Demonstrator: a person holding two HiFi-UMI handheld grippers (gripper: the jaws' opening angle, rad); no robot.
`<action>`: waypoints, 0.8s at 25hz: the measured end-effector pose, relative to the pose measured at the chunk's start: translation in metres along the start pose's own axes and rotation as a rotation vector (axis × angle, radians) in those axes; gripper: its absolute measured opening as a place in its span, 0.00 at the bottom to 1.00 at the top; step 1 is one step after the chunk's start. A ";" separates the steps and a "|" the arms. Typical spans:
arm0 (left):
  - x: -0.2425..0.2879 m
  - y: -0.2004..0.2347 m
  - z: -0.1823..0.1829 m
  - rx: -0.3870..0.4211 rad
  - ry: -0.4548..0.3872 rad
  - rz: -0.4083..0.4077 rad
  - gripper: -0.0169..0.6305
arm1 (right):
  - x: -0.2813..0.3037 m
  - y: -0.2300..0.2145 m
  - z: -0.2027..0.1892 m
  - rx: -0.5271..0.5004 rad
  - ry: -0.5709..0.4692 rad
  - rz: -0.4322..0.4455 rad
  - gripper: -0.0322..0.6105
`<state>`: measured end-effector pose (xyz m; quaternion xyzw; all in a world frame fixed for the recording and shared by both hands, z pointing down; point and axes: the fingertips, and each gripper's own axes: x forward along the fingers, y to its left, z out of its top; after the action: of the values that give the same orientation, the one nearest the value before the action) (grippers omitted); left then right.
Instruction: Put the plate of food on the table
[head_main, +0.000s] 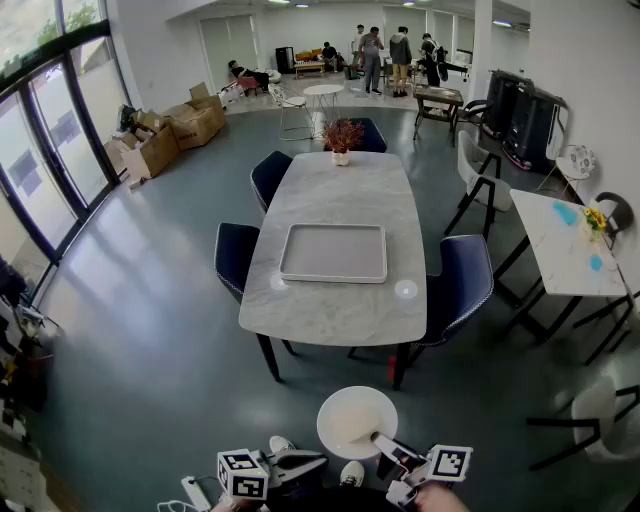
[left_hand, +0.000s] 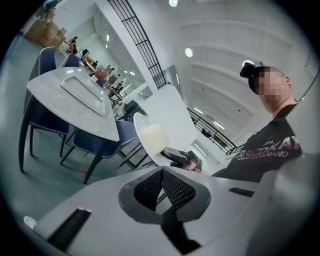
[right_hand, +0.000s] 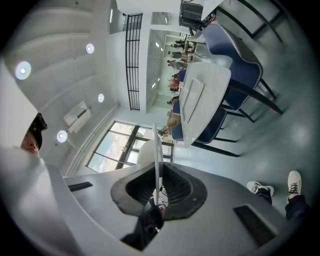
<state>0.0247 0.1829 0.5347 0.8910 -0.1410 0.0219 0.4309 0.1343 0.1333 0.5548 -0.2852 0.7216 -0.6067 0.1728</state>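
Right hand-held gripper (head_main: 380, 440) clamped on rim of white plate (head_main: 352, 418) bearing pale food (left_hand: 154, 138), above floor, well short of desk (head_main: 330, 305). Left hand-held gripper (head_main: 312, 461) closed, empty.

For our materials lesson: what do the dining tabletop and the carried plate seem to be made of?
Tabletop: probably polished marble or stone-look slab; pale grey veining, soft sheen.
Plate: likely glazed ceramic, possibly melamine; plain white, smooth, thin rim seen edge-on.
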 end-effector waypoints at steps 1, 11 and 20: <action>0.001 0.002 -0.002 0.007 0.002 -0.005 0.04 | 0.000 -0.001 0.000 0.007 -0.002 0.000 0.10; 0.007 0.003 0.000 -0.003 0.008 -0.004 0.04 | -0.004 -0.004 0.004 0.001 -0.003 -0.017 0.10; 0.002 0.001 0.001 0.021 0.011 -0.008 0.04 | -0.003 -0.003 0.006 0.050 -0.042 -0.011 0.10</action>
<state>0.0260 0.1808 0.5353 0.8960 -0.1350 0.0268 0.4222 0.1408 0.1306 0.5568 -0.2975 0.7008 -0.6194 0.1918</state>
